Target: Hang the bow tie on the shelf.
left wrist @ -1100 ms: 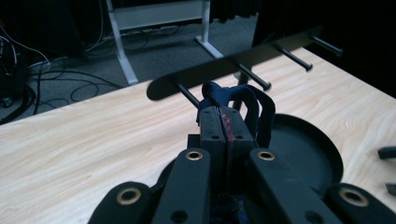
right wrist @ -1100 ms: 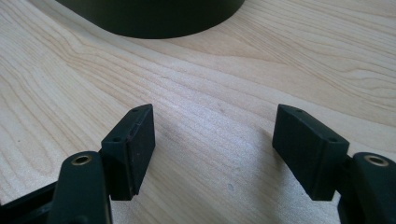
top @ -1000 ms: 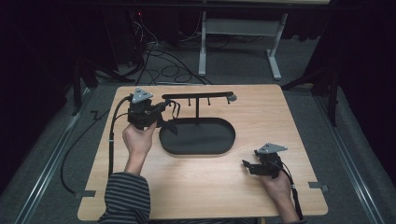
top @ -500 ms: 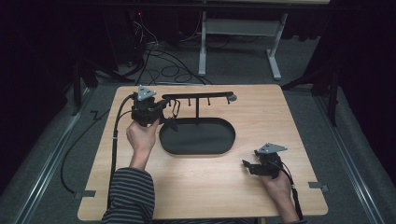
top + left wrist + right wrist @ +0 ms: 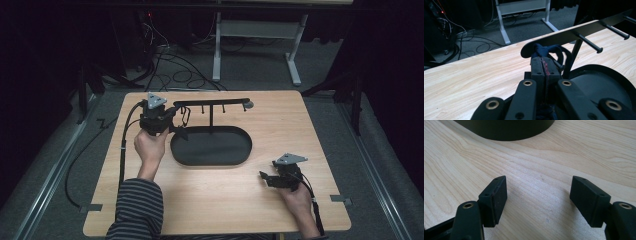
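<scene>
Nearest the person, the right gripper (image 5: 266, 178) rests on the bare wooden table (image 5: 210, 210) near its front right corner. Its jaws stand wide apart with nothing between them, as the right gripper view confirms; that view also catches the curved edge of the black oval tray (image 5: 506, 130) just beyond.

Farther back, the left gripper (image 5: 543, 65) has its jaws pressed together on a dark blue band (image 5: 546, 51), a loop of soft cord or fabric. The band sits at the left end of the rack's bar (image 5: 574, 32), beside a peg. The bar's long axis runs left to right across the table above the tray (image 5: 210, 146). From the high view the band (image 5: 185, 117) is just a thin dark loop hanging under the bar (image 5: 212, 103); the left gripper (image 5: 175, 125) is at that end.
</scene>
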